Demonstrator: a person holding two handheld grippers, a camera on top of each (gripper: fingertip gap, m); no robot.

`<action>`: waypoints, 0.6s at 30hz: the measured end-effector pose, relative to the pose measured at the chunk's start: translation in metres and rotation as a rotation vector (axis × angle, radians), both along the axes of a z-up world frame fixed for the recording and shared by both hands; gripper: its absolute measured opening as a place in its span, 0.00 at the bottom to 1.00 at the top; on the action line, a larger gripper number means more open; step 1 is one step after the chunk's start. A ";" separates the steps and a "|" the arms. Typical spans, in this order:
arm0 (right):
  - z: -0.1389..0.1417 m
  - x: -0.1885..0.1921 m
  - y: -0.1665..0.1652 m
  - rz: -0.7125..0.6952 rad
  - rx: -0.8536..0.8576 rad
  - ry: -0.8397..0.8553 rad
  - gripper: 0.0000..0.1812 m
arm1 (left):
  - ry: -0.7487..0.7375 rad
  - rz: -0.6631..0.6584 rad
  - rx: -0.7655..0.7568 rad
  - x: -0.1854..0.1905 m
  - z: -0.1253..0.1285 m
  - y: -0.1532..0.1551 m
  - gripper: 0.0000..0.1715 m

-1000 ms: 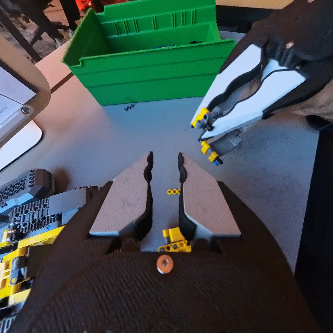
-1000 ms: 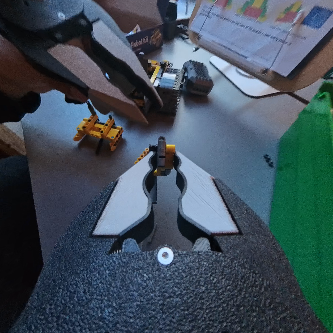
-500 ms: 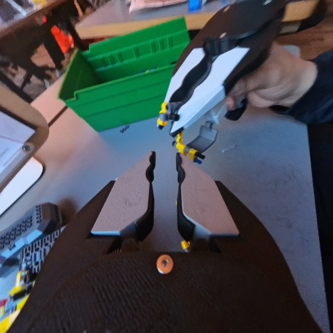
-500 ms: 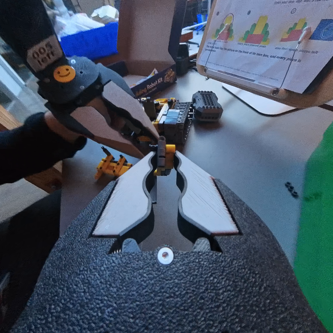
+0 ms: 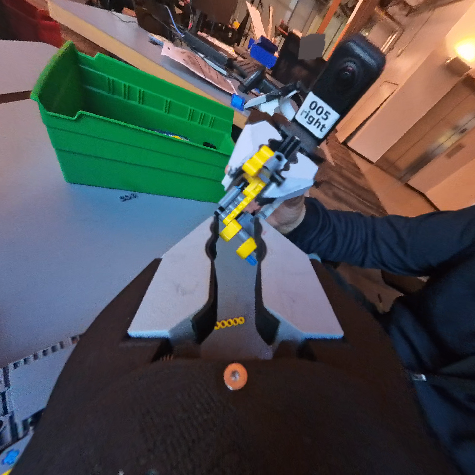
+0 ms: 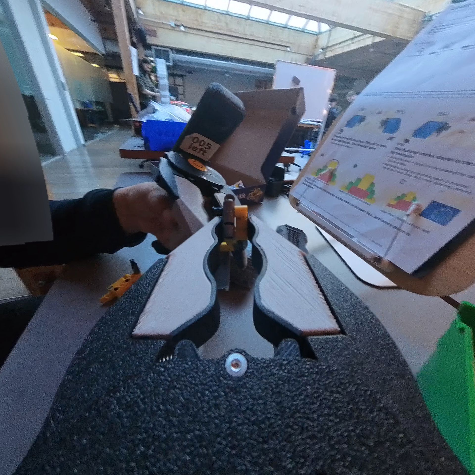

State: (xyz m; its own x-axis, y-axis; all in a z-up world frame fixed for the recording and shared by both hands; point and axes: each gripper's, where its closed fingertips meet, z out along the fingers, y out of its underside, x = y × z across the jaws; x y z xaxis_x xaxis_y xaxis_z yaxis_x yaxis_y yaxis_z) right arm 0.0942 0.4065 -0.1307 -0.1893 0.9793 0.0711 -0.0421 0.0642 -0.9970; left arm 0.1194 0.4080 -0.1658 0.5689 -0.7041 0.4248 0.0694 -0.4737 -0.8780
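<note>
Yellow-and-grey plastic brick assembly, light, rigid but apt to snap apart, is hanging above the grey table, my right gripper pinching its top while my left gripper is bracketing its lower end, jaws narrowly parted.

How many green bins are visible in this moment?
1. The green bin stands on the grey table, beyond the left gripper; its edge shows at the right of the right wrist view. Others may lie out of frame.
</note>
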 end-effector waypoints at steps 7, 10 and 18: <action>-0.007 -0.001 -0.005 0.044 -0.116 -0.013 0.13 | 0.315 0.208 0.267 -0.018 0.001 0.010 0.12; -0.020 -0.003 -0.001 0.039 -0.179 -0.075 0.15 | 0.415 0.292 0.353 -0.029 0.000 0.012 0.11; -0.048 0.002 -0.003 0.022 -0.148 -0.269 0.16 | 0.573 0.468 0.498 -0.056 0.015 0.017 0.08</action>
State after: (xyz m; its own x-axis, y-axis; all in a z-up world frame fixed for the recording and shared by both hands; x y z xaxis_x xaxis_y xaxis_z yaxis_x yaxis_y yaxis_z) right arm 0.0964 0.4031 -0.1787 -0.2034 0.9707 -0.1278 0.2247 -0.0808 -0.9711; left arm 0.0638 0.4247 -0.1510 0.8755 -0.3738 -0.3064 -0.3529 -0.0612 -0.9337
